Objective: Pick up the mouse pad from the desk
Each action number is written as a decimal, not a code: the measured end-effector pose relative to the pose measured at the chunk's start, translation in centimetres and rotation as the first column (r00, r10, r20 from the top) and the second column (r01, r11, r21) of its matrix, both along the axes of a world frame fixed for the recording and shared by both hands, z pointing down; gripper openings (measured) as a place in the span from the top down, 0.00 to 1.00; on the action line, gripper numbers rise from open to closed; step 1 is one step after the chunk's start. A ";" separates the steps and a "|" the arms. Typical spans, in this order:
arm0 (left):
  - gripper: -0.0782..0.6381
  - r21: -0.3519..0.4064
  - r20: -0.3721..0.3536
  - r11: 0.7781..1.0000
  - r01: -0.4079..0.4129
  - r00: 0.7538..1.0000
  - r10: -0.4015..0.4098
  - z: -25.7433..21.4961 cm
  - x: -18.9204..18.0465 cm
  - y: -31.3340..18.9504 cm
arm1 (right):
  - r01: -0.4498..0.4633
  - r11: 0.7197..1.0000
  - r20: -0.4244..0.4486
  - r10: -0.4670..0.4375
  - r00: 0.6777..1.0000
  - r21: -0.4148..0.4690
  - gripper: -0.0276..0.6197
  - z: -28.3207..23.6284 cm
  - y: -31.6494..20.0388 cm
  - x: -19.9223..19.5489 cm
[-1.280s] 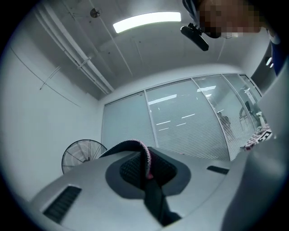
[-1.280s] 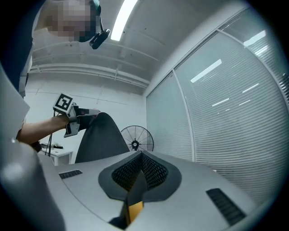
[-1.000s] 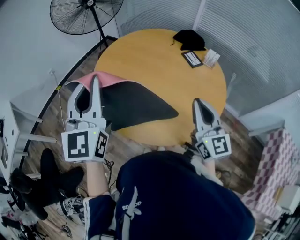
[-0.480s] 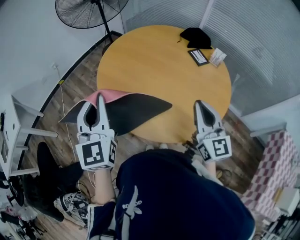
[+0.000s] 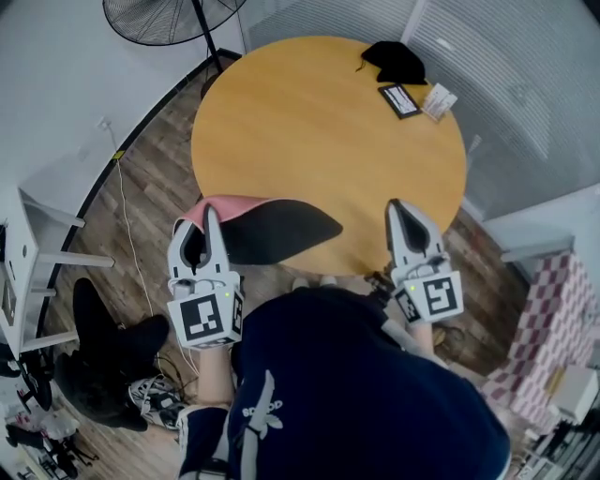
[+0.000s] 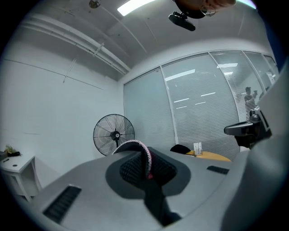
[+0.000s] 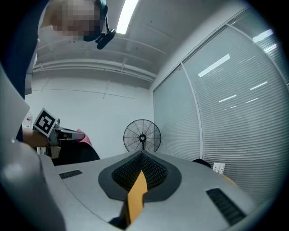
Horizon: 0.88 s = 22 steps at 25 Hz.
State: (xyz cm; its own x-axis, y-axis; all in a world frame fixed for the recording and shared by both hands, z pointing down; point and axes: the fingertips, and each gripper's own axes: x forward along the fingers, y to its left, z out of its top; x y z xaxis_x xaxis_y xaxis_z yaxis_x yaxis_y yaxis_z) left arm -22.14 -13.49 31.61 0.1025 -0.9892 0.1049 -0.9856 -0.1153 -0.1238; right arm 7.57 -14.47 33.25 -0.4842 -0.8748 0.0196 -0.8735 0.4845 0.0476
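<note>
Round wooden table (image 5: 328, 141) on a wood-plank floor, with a glass wall with blinds behind it and a pedestal fan (image 5: 159, 19) at the far left. On the table's far side are a black lumpy item (image 5: 394, 58), a dark flat card (image 5: 400, 99) and a small white box (image 5: 439, 101) just beside the card.

Person in a dark top (image 5: 356, 394) stands at the near edge with one gripper in each hand.

Left gripper (image 5: 208, 225) is off the table's near-left edge, clamped on a corner of the mouse pad (image 5: 272, 230). The left gripper view shows the pad's edge pinched between the closed jaws, curling up above the tips. The pad is black on one face, with pink showing at the folded-over gripped end. The rest stretches right from the jaws, and its pointed end overlaps the table's near rim in head view. Can't tell if that end touches the tabletop.

Right gripper (image 5: 398, 211) sits at the near-right rim, well apart from the pad. Its jaws are together and hold nothing; only the orange tabletop shows through the slit.

Black bag (image 5: 103, 347) on the floor at left.
</note>
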 end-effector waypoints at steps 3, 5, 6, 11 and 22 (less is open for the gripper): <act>0.86 -0.011 -0.012 1.000 -0.003 1.000 0.003 0.9 0.2 0.4 | 0.005 1.000 -0.007 -0.005 1.000 -0.007 0.95 0.6 0.2 -0.3; 0.86 -0.021 -0.018 1.000 0.001 1.000 -0.001 1.5 0.0 0.6 | 0.008 1.000 -0.004 -0.008 1.000 -0.019 0.95 1.1 0.4 -0.5; 0.86 -0.027 -0.018 1.000 0.003 1.000 -0.003 1.8 -0.2 0.8 | 0.008 1.000 -0.003 -0.008 1.000 -0.025 0.95 1.3 0.5 -0.6; 0.86 -0.075 -0.036 0.997 0.006 0.999 -0.009 3.7 -0.1 1.5 | 0.017 0.999 0.011 -0.016 1.000 -0.041 0.95 2.0 0.9 -0.9; 0.86 -0.102 -0.064 0.994 0.038 0.997 -0.044 4.7 -0.6 1.7 | -0.054 0.996 -0.034 0.051 0.998 -0.077 0.95 2.9 0.5 2.2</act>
